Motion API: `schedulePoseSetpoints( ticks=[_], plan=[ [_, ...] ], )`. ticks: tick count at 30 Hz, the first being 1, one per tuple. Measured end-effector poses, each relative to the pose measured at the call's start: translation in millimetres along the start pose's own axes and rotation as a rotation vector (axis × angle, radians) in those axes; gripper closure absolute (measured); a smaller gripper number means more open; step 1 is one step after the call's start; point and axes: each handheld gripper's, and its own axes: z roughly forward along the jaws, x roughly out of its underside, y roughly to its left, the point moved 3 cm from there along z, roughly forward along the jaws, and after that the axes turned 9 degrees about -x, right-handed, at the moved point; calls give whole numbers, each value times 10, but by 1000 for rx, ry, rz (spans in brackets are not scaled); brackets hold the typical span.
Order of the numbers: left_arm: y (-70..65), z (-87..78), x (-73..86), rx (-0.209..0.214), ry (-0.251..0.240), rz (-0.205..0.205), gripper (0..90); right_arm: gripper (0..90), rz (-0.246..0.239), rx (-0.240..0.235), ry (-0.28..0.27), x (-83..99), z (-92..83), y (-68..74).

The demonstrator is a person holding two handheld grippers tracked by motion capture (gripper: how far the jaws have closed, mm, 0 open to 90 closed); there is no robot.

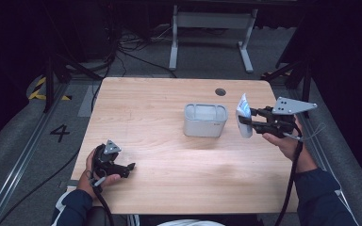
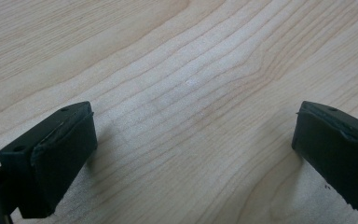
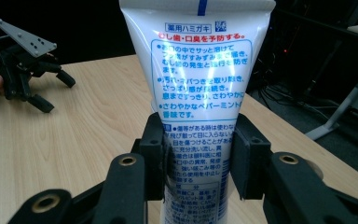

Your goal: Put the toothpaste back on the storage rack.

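Observation:
A white tube of toothpaste [image 1: 243,117] with blue and red print [image 3: 200,84] is clamped upright in my right gripper [image 1: 246,118], which hangs above the table's right side, just right of a grey open bin [image 1: 205,120]. In the right gripper view both pads press the tube's lower half [image 3: 198,158]. My left gripper [image 1: 131,168] rests low on the table near its front left, jaws pointing right. Its two black fingers [image 2: 60,154] stand wide apart over bare wood with nothing between them. The left gripper [image 3: 39,88] also appears far off in the right gripper view.
The wooden table [image 1: 169,155] has a round cable hole [image 1: 220,92] behind the bin. Beyond its far edge stand a white table frame [image 1: 212,28] and loose cables on a grey floor. A dark rack leg [image 1: 301,75] is close to the right edge.

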Motion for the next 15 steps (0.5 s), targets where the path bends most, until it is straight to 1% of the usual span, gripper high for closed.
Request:
schedulePoseSetpoints(
  ticks=[7, 10, 15],
  plan=[
    [0, 0, 0, 0, 0, 0, 2, 630, -12, -8, -24, -157, 45, 12],
    [0, 0, 0, 0, 0, 0, 2, 630, -16, -6, -22, -192, 81, 10],
    [0, 0, 0, 0, 0, 0, 2, 630, -23, -20, -21, -252, 153, 16]
  ],
)
